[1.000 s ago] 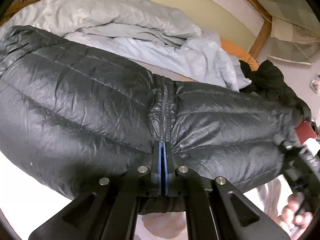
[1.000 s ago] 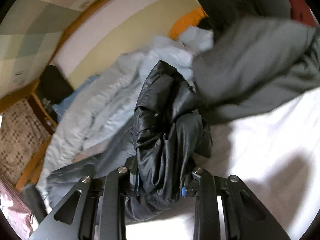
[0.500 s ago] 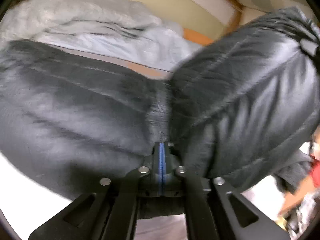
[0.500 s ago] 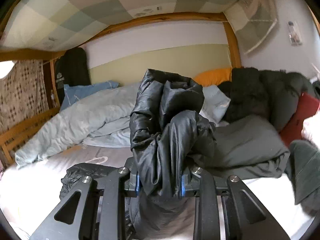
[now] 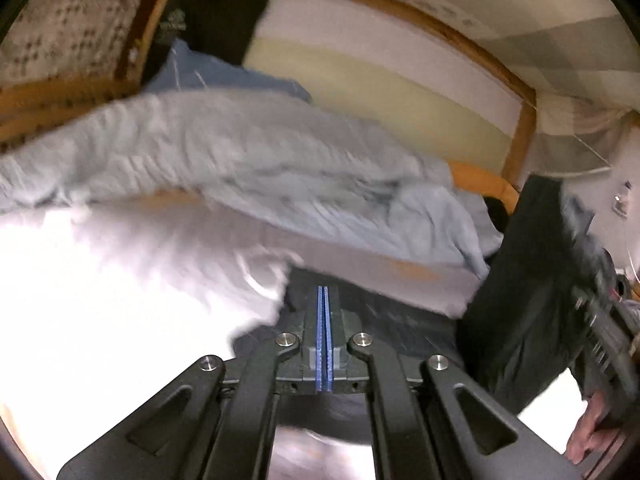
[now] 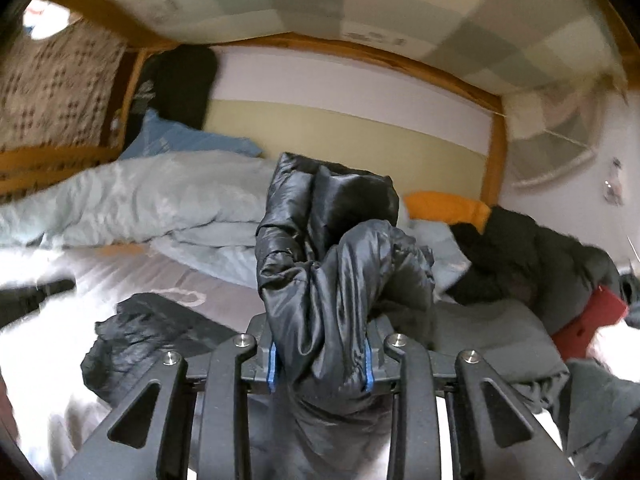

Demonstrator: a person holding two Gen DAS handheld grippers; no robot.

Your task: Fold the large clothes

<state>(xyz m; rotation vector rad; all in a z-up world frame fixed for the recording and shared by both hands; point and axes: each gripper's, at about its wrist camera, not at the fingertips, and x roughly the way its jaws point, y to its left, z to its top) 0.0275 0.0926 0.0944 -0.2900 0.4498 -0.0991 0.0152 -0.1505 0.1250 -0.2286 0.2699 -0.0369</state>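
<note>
A black quilted down jacket [image 6: 332,276] is bunched between the pads of my right gripper [image 6: 320,364], which is shut on it and holds it up above the bed. More of the jacket [image 6: 148,332] trails onto the white sheet at the left. In the left wrist view the jacket [image 5: 516,300] hangs at the right and lies dark under the fingers. My left gripper [image 5: 323,300] is shut, its blue pads pressed together with nothing visible between them.
A light blue duvet [image 5: 248,168] lies rumpled across the back of the white mattress [image 5: 100,300]. A wooden bed frame [image 5: 520,136] runs behind. An orange pillow [image 6: 444,206], dark clothes [image 6: 532,264] and a red item [image 6: 592,316] lie at the right.
My left gripper no longer has the jacket's zipper seam between its pads and has swung up. My right gripper still holds the bunched jacket, raised and turned toward the headboard.
</note>
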